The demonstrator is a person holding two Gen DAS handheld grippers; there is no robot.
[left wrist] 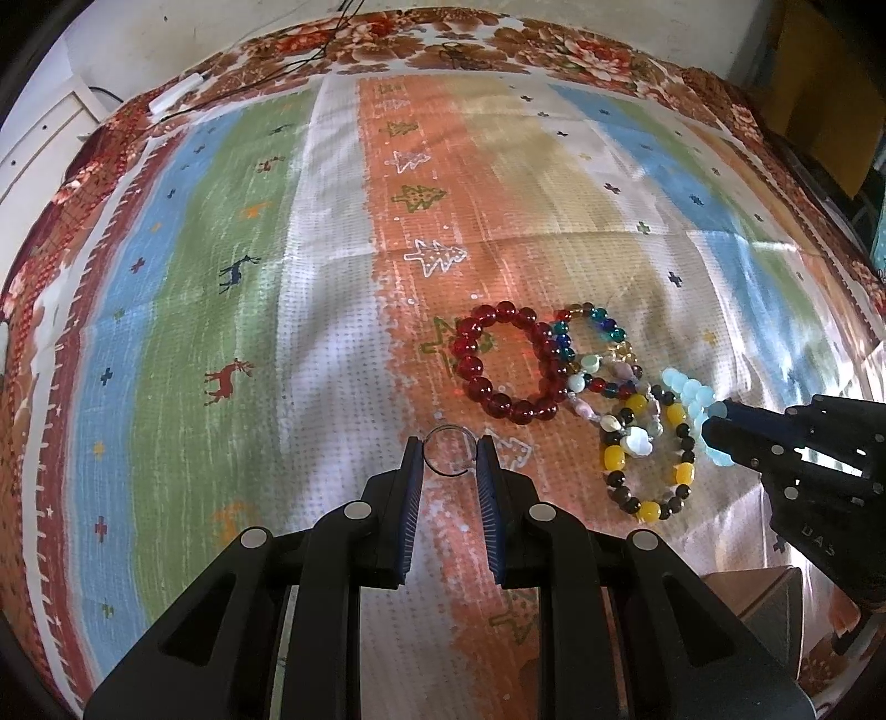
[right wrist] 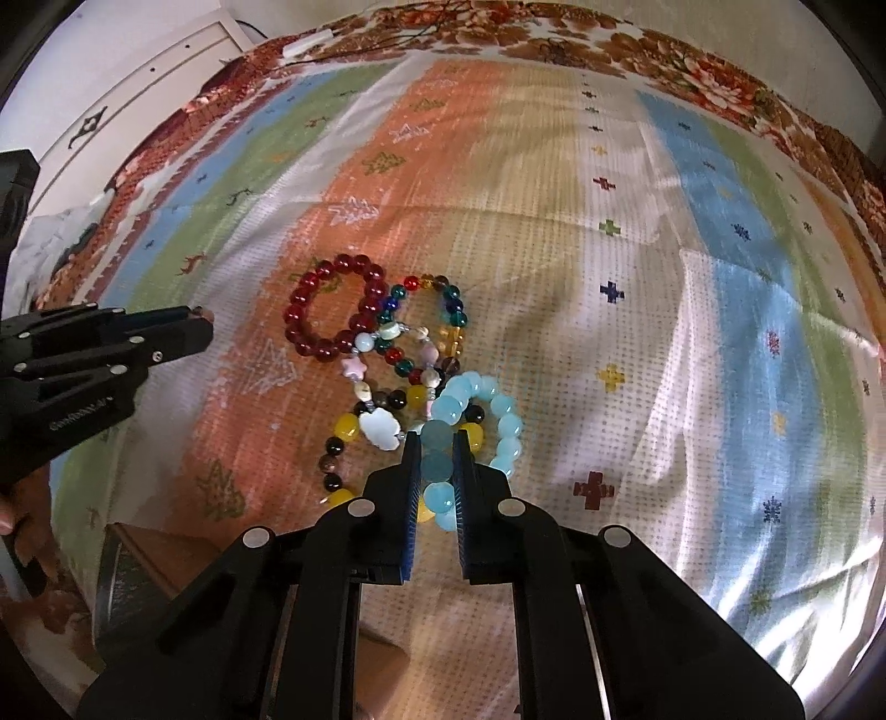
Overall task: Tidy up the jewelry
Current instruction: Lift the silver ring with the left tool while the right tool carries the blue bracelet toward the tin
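The right gripper (right wrist: 436, 443) pinches the pale-blue glass bead bracelet (right wrist: 501, 412) at lower centre. The left gripper (left wrist: 448, 451) clamps a thin wire ring (left wrist: 449, 427) (red bead bracelet (left wrist: 506, 360) lies just above).

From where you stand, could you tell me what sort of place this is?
Probably a home room: a table under a festive patterned tablecloth, white cabinet doors behind it, and beaded bracelets such as the red one laid out.

A striped tablecloth (left wrist: 332, 310) printed with reindeer, trees and crosses covers the table, floral border (left wrist: 554, 44) along its far edge; thin dark cables (left wrist: 288, 66) trail beside a white cabinet (right wrist: 138, 94)
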